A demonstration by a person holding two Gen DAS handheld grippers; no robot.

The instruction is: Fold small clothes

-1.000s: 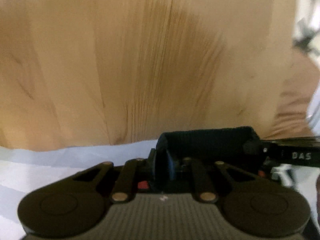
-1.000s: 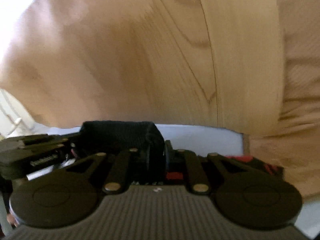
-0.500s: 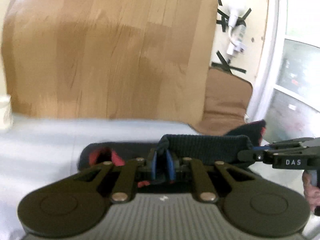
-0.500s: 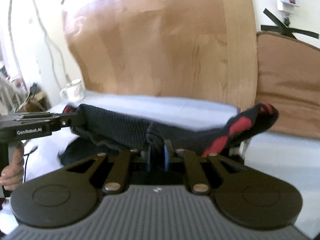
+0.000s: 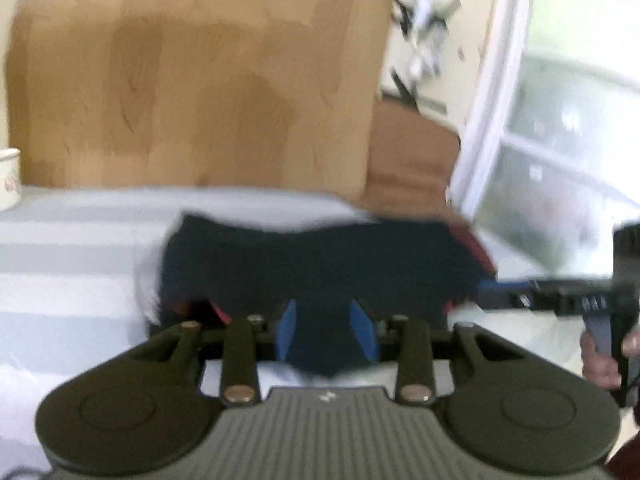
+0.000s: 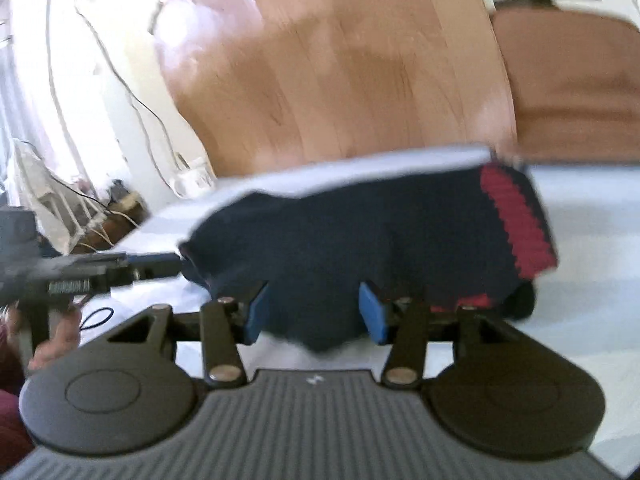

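Observation:
A small dark navy knitted garment (image 5: 320,264) with red trim lies on a pale striped cloth (image 5: 72,264); it also shows in the right wrist view (image 6: 360,240) with a red band (image 6: 516,220) at its right end. My left gripper (image 5: 326,332) is open, its blue pads either side of the garment's near edge. My right gripper (image 6: 316,312) is open too, pads apart around the near edge. Each gripper shows from the side in the other's view: the right one (image 5: 560,300), the left one (image 6: 92,276).
A wooden board (image 5: 200,80) stands upright behind the cloth. A brown cushion (image 6: 572,88) lies to its right. A white cup (image 5: 8,180) stands at the cloth's far left. Cables and a power strip (image 6: 188,176) hang left of the board. A glass door (image 5: 560,152) is at right.
Both grippers have opened and let go of the garment, which now lies flat on the cloth. Half a second ago both were shut on its edge and held it up.

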